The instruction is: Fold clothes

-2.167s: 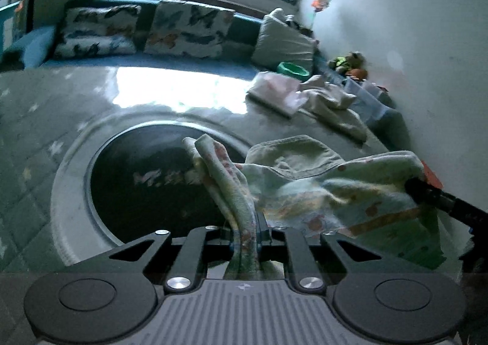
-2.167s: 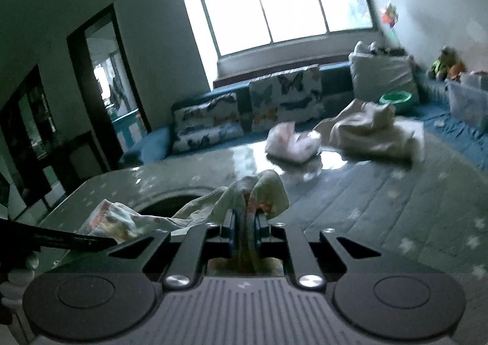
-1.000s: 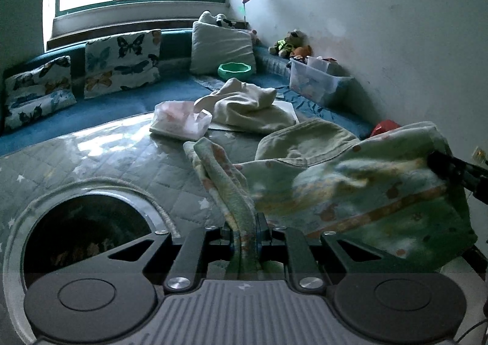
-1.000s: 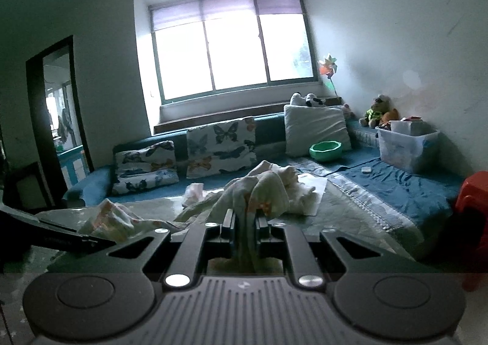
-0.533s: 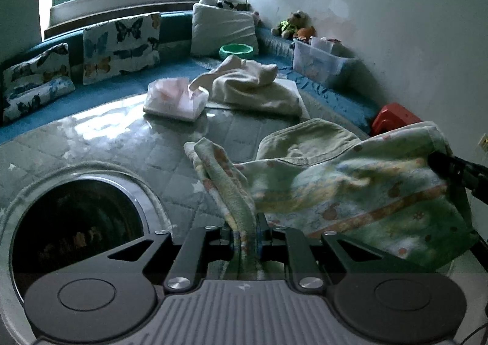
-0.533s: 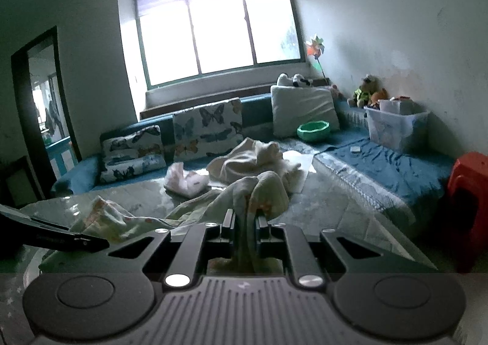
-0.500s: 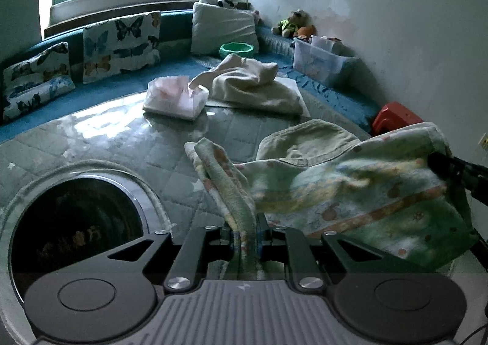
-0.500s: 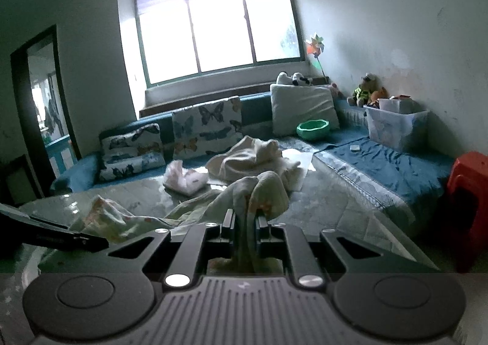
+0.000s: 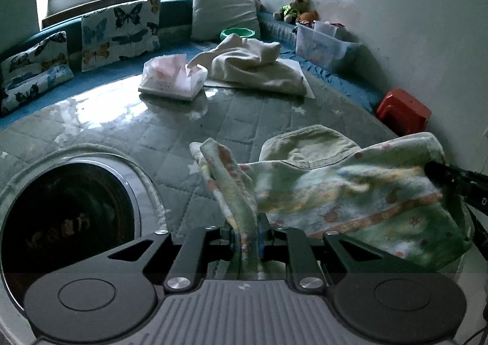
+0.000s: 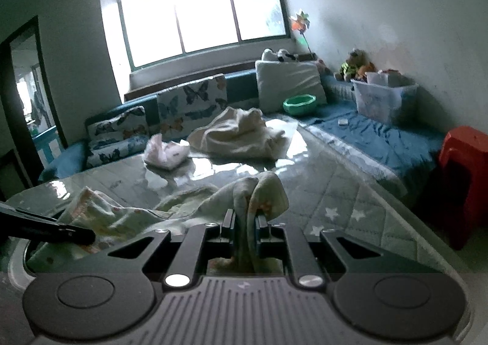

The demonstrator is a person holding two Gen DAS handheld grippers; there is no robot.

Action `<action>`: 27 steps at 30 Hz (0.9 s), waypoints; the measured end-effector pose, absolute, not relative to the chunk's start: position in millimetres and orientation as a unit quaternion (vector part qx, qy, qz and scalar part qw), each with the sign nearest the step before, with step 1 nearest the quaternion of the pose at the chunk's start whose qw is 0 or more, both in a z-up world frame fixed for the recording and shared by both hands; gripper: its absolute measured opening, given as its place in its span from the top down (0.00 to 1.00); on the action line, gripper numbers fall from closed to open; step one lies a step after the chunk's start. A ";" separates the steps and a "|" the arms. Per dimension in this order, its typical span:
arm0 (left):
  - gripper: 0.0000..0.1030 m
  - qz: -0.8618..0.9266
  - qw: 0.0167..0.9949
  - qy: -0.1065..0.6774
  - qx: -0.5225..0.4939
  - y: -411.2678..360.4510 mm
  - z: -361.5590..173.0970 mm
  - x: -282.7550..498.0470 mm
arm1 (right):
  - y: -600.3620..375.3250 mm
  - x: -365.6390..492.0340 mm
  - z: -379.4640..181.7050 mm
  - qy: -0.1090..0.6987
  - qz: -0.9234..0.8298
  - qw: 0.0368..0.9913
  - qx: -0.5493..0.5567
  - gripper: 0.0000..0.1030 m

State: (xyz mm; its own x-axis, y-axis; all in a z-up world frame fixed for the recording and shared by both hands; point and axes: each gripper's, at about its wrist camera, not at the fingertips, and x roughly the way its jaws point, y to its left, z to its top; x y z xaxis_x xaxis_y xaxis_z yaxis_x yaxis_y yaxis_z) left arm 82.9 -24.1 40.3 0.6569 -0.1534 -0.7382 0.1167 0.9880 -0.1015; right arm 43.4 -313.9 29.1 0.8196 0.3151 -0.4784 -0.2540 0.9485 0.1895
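Left wrist view: left gripper (image 9: 246, 233) jaws clamped on one edge of the patterned garment (image 9: 344, 192), which hangs spread in the air above the quilted surface (image 9: 170, 131); the far edge sits in the right gripper (image 9: 439, 176). Likely mid-fold, though it fits either laying out or lifting.

Right wrist view: right gripper (image 10: 244, 230) jaws pinch the same cloth. Cream pile (image 10: 238, 134) and tissue pack (image 10: 166, 153) sit well beyond.

Both wrist views look low along the quilted table (image 9: 231, 119) toward the window (image 10: 201, 6)
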 end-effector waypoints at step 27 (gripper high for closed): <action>0.58 -0.032 0.899 0.436 -0.007 -10.7 12.0 85.7 | -290.6 41.8 7.7 0.295 0.161 0.941 0.023 0.47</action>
